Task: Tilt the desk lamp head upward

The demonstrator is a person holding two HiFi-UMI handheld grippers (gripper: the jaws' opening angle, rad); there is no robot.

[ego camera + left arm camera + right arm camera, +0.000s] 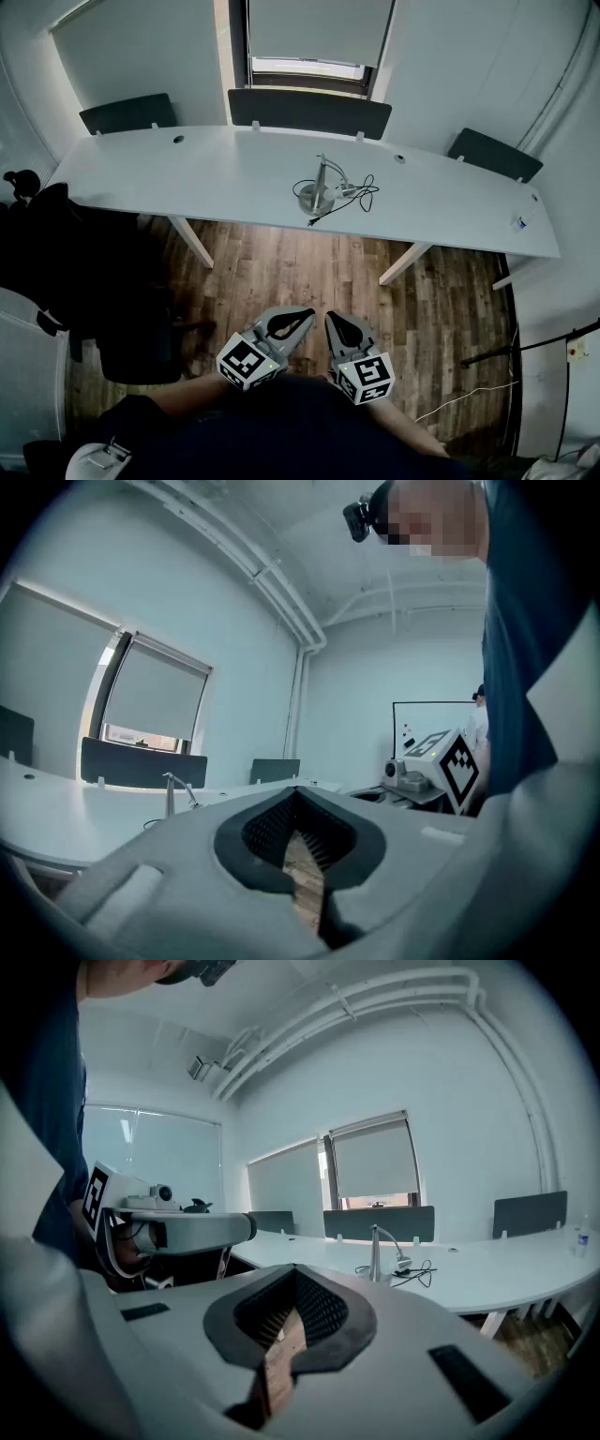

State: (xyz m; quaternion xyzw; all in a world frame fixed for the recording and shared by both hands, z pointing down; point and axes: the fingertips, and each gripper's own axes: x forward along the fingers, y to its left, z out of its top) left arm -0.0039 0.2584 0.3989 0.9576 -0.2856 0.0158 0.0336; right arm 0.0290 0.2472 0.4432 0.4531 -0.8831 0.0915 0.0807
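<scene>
The left gripper (302,317) and right gripper (334,321) are held pressed together and empty near the body, as the desk lamp (322,186) is set well apart on the white table (187,169), not yet reached

head: steeply down | gripper views: low; far (all share desk lamp (322,187))

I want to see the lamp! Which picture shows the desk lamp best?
The head view: the whole desk lamp, round base included, nothing covering it. The right gripper view shows it side-on; the left gripper view only its thin arm.
</scene>
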